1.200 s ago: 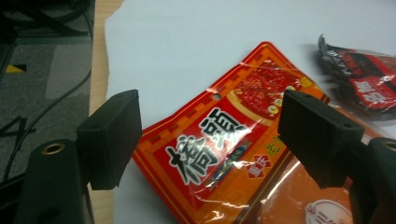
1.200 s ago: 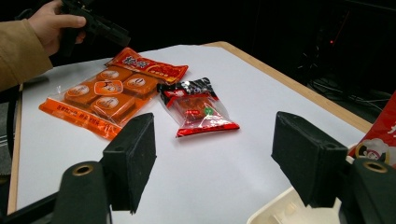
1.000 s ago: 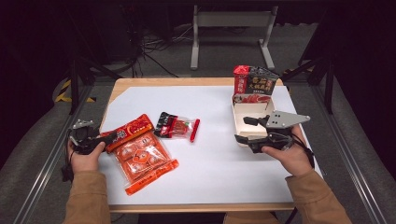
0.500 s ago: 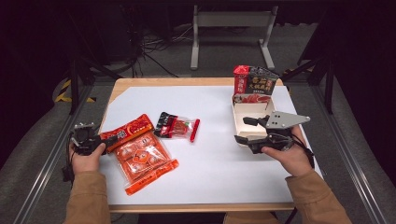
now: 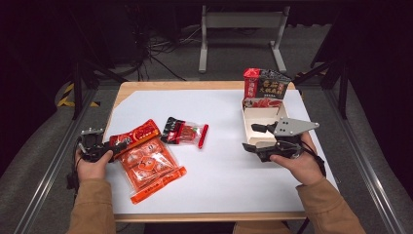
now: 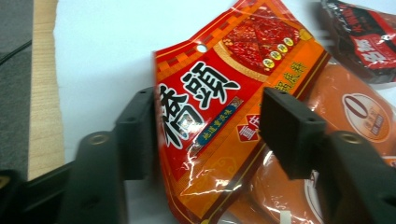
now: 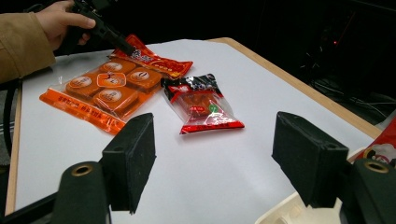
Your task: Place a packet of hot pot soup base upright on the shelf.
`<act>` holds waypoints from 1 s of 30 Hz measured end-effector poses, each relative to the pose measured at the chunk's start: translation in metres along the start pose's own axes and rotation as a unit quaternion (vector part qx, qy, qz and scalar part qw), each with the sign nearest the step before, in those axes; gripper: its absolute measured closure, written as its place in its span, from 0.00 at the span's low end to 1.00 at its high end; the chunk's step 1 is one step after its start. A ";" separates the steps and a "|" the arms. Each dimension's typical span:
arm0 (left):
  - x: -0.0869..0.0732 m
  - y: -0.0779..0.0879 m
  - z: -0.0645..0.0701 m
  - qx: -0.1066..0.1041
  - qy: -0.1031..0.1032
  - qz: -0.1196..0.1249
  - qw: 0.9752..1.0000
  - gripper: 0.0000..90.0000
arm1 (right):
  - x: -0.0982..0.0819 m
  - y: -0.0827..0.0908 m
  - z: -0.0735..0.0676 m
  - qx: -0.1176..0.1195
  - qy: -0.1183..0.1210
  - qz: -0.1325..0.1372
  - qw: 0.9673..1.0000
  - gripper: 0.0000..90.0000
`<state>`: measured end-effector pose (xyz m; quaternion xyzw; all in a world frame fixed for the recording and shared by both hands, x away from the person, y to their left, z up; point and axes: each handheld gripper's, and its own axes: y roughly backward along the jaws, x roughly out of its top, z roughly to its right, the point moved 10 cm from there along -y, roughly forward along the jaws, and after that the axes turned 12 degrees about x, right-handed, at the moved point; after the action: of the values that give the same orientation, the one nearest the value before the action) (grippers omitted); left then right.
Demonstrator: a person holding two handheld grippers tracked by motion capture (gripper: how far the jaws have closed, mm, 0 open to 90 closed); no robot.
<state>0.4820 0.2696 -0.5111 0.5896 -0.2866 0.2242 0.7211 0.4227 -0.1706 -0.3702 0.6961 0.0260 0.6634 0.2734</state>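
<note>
High view: red sachet (image 5: 135, 135) lies flat, long axis pointing up-right.

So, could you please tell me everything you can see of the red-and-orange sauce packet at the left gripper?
The sauce packet is a flat, glossy plastic pouch, red and orange with large white characters, a food picture and a punched hang hole. It lies on the white sheet, partly overlapping the orange snack pack. The left gripper straddles its end; its jaws have just been closing, one pad at the edge, the other apparently not yet pressing.

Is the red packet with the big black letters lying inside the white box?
No, the red packet lies on the white sheet by the left hand-held gripper, far from the white box.
</note>
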 end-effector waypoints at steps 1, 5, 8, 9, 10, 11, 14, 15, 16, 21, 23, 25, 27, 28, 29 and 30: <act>-0.001 0.000 0.001 -0.002 0.001 -0.002 1.000 0.48 | 0.000 0.000 0.000 0.000 0.000 0.000 1.000 0.34; -0.003 -0.003 0.001 0.000 -0.003 -0.006 1.000 0.59 | -0.001 -0.002 -0.001 0.002 -0.001 -0.001 1.000 0.34; -0.005 -0.007 0.000 0.021 -0.004 -0.010 1.000 0.66 | -0.001 -0.003 -0.001 0.003 0.000 -0.003 1.000 0.34; -0.005 -0.007 0.000 0.027 -0.009 -0.012 1.000 0.70 | -0.002 -0.004 -0.001 0.002 0.000 -0.004 1.000 0.34; -0.005 -0.007 0.000 0.032 -0.011 -0.012 0.999 0.74 | -0.002 -0.005 -0.001 0.003 0.000 -0.006 1.000 0.34; -0.006 -0.007 0.002 0.031 -0.013 -0.013 0.999 0.79 | -0.002 -0.006 -0.002 0.004 0.001 -0.007 1.000 0.34; -0.006 -0.009 -0.001 0.043 -0.016 -0.014 0.999 0.85 | -0.003 -0.006 -0.002 0.004 0.001 -0.008 1.000 0.34; -0.006 -0.009 0.000 0.037 -0.012 -0.015 0.999 0.88 | -0.002 -0.006 -0.002 0.004 0.001 -0.008 1.000 0.34; -0.006 -0.008 0.000 0.035 -0.011 -0.016 0.999 0.92 | -0.002 -0.006 -0.002 0.004 0.001 -0.007 1.000 0.34; -0.009 -0.009 0.003 0.026 -0.015 -0.028 0.999 0.98 | -0.002 -0.006 -0.002 0.004 0.000 -0.006 1.000 0.34; -0.009 -0.009 0.003 0.027 -0.015 -0.027 0.999 0.99 | -0.002 -0.006 -0.002 0.005 0.000 -0.006 1.000 0.34; -0.009 -0.009 0.004 0.024 -0.011 -0.029 0.999 1.00 | -0.002 -0.006 -0.002 0.005 0.000 -0.006 1.000 0.34; -0.008 -0.008 0.004 0.023 -0.005 -0.027 0.999 1.00 | -0.002 -0.006 -0.002 0.004 0.001 -0.006 1.000 0.35; -0.007 -0.007 0.003 0.022 -0.004 -0.025 0.999 1.00 | -0.002 -0.006 -0.002 0.004 0.001 -0.006 1.000 0.35; -0.006 -0.006 0.003 0.020 0.002 -0.022 1.000 1.00 | -0.002 -0.005 -0.001 0.003 0.001 -0.007 1.000 0.35; -0.005 -0.004 0.003 0.015 0.005 -0.017 1.000 1.00 | -0.002 -0.005 -0.001 0.004 0.000 -0.006 1.000 0.35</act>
<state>0.4804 0.2664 -0.5171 0.6043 -0.2695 0.2187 0.7171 0.4227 -0.1667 -0.3745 0.6969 0.0330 0.6618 0.2744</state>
